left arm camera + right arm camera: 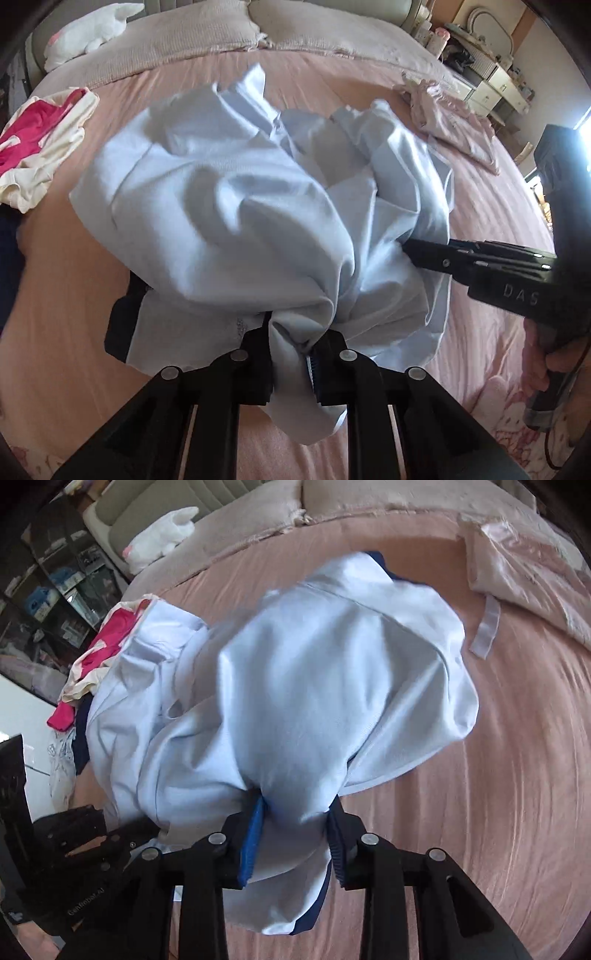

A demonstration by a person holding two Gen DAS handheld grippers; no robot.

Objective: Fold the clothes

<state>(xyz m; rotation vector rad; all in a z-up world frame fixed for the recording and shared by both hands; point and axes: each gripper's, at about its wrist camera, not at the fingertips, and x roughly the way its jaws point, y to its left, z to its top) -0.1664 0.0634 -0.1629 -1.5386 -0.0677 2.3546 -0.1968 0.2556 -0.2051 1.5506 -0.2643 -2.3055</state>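
1. Gripping a bunched fold of the pale blue garment (229, 206), your left gripper (291, 354) shows in the left wrist view with its jaws drawn narrow and the cloth pinched between the pads.
2. The garment billows crumpled above the middle of the pink bed (491, 229), its far folds reaching toward the quilted pillows (177, 48) at the head edge.
3. Your right gripper (410, 251) comes in from the bed's right edge, its tip buried in the same garment's right side; your hand (535, 354) wraps its handle.
4. A red and cream garment (40, 147) lies at the bed's left edge, a folded pink cloth (454, 118) near the far right corner, and a white plush toy (88, 33) at the head, left.
5. In the right wrist view, your right gripper (295, 834) clamps a thick wad of the pale blue garment (314, 686), jaws narrow, dark blue trim hanging below the pads.
6. The garment spreads left to touch the red and cream garment (107, 646) at the bed's (517, 775) left edge.
7. Your left gripper (110, 842) sits low left against the cloth; from this view you cannot tell its jaw state.
8. The folded pink cloth (532, 576) rests at the far right corner, well apart from the garment.
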